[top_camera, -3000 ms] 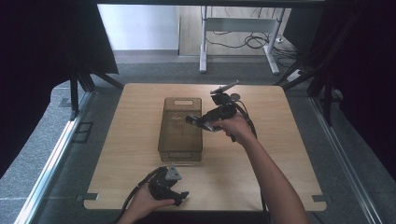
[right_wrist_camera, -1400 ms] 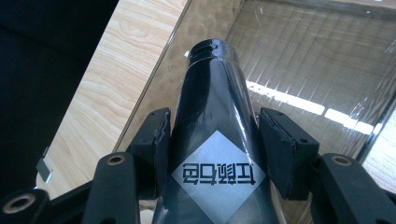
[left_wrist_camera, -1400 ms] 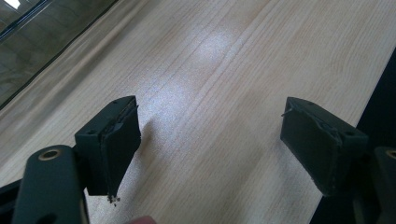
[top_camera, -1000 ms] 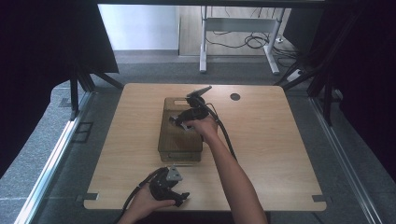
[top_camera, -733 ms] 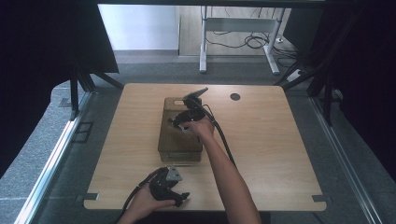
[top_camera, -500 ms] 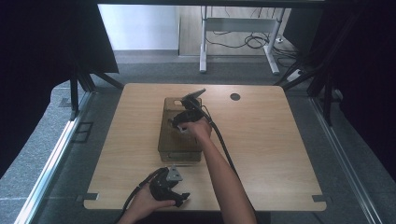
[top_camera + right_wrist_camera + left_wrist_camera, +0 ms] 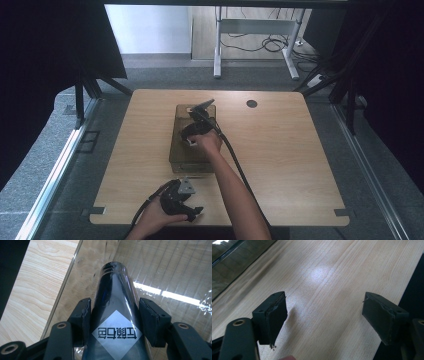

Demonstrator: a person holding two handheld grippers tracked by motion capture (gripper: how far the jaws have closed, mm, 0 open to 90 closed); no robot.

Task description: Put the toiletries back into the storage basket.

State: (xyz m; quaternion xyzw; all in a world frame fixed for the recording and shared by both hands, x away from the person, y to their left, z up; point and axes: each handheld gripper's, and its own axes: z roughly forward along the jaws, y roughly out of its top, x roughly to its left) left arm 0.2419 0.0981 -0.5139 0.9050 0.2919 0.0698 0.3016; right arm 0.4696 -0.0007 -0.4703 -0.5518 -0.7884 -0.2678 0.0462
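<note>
A dark bottle (image 7: 113, 315) with a grey diamond label is clamped between the jaws of the right gripper (image 7: 113, 317), whose pads are pressed against its two sides. In the right gripper view the bottle is seen pointing away from the camera, its far end over the floor of a clear bin (image 7: 175, 270). The bin's transparent wall is seen at the left of that view, with the bare table (image 7: 32, 285) beyond it. In the high view the right gripper (image 7: 192, 134) is held over the middle of the bin (image 7: 176, 150), which is set lengthwise at the centre of the table (image 7: 290, 160); the bottle itself cannot be made out there under the hand. The left gripper (image 7: 182, 202) is held at the table's near edge, well apart from the bin. In the left gripper view its jaws are spread wide, with only bare wood seen between them (image 7: 324, 315).
</note>
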